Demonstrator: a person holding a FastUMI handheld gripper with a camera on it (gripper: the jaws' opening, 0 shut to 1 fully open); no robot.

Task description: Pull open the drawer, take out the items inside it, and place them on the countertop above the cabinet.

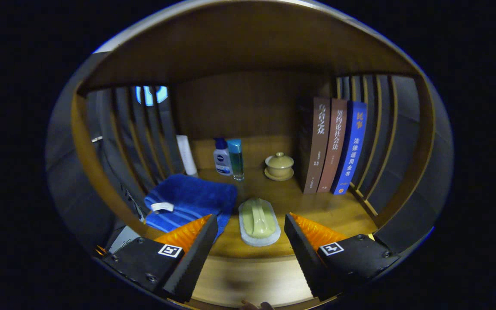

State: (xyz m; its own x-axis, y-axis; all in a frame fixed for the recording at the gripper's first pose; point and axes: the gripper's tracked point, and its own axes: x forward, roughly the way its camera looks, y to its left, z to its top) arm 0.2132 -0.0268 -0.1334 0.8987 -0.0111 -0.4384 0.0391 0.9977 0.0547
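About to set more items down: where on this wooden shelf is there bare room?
Bare wood lies between the green dish and the books, ahead of the open tool. Crowded: the blue towel side and the back by the bottles and lidded cup.

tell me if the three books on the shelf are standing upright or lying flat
Upright. The three books stand on end side by side, spines facing out, beyond the open claw, to the right of the lidded cup.

The camera rides on the gripper (250, 226), looking forward along its spread fingers and slightly down onto the wooden countertop (317, 206), close in, facing the back panel (239, 107) under the shelf above.
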